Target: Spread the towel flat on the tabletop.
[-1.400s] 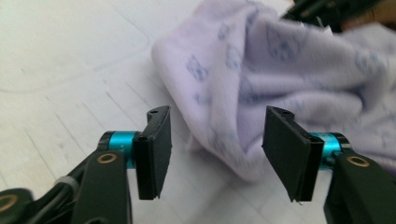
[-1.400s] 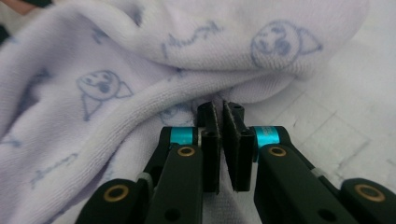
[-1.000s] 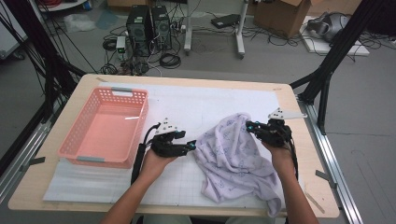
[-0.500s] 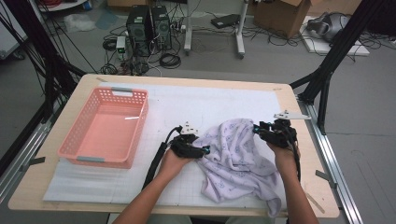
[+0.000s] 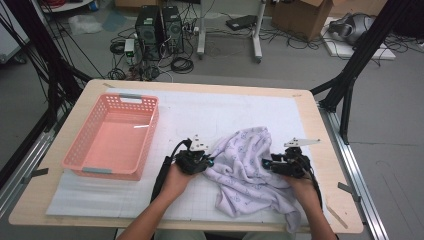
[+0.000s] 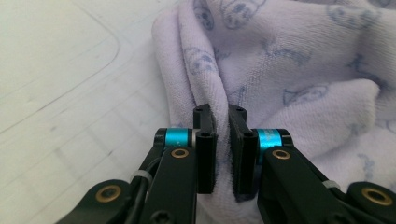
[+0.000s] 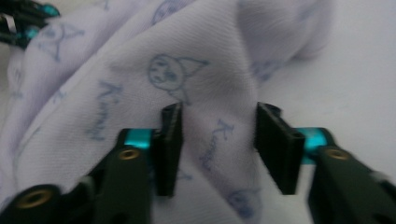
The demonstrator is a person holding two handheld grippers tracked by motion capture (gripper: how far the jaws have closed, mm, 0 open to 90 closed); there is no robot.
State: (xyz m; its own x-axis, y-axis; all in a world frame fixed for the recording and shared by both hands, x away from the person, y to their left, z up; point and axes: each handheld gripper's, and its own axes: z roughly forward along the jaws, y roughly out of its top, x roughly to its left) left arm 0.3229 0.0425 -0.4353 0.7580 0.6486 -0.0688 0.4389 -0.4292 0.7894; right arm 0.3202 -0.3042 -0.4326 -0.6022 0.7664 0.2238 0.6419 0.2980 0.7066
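A crumpled lilac cloth (image 5: 245, 172) with a blue cartoon print lies on the white mat at the front right. My left gripper (image 5: 209, 161) is at the cloth's left edge. In the left gripper view, this gripper (image 6: 222, 116) is shut on a raised fold of the cloth (image 6: 289, 70). My right gripper (image 5: 266, 164) is at the cloth's right side. In the right gripper view, it (image 7: 217, 126) stands open with a ridge of the cloth (image 7: 187, 60) between its jaws. The left gripper's teal tip (image 7: 23, 18) shows at the far corner of that view.
An empty pink plastic basket (image 5: 112, 137) stands on the left of the mat. The wooden table's edge (image 5: 330, 150) runs close behind the right hand. Bare mat (image 5: 225, 110) lies beyond the cloth. Computers, cables and boxes are on the floor behind the table.
My left gripper has moved right to the cloth's left edge and now grips a fold. The right gripper has come nearer the person, and the cloth is more bunched between the two.
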